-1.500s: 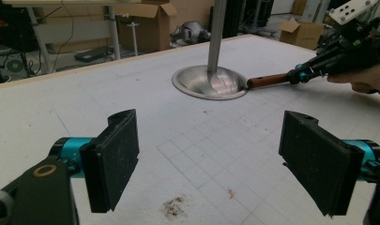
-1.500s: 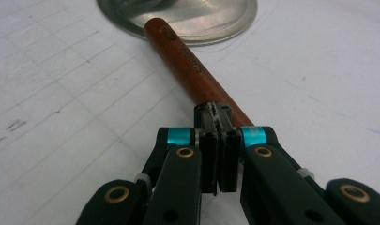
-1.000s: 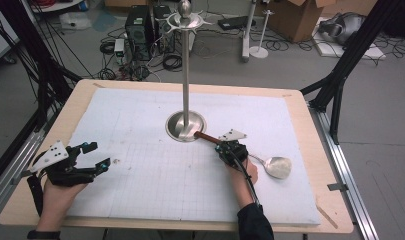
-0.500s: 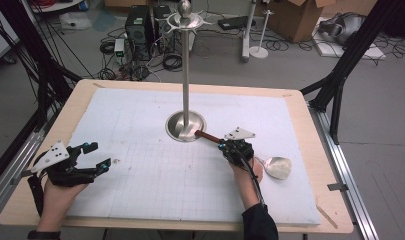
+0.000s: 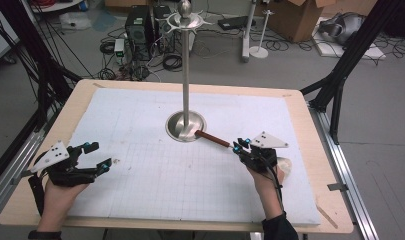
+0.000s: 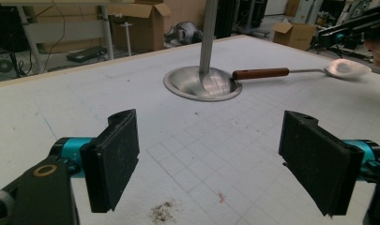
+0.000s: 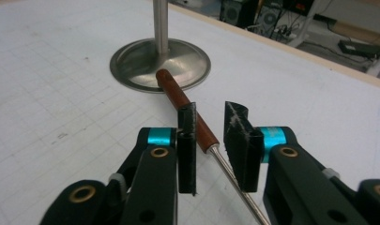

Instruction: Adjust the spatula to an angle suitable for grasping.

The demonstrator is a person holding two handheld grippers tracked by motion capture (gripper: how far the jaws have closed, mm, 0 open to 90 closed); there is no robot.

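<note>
We see one spoon (image 5: 225, 143) lying on the mat, handle tip on the one stand base (image 5: 176, 131), right gripper (image 7: 210, 136) jaws just parted around its handle, not pressing, left gripper (image 6: 220, 154) spread wide, empty.

Left gripper (image 6: 211, 159) fingers wide; right gripper (image 7: 211, 140) fingers just parting.

I note both grippers black with teal collars and brass-ringed pivots; left gripper (image 5: 97, 156) and right gripper (image 5: 241, 145) each carry a grey three-cornered plate. Pads are scuffed. Dark cuffs at both wrists.
</note>
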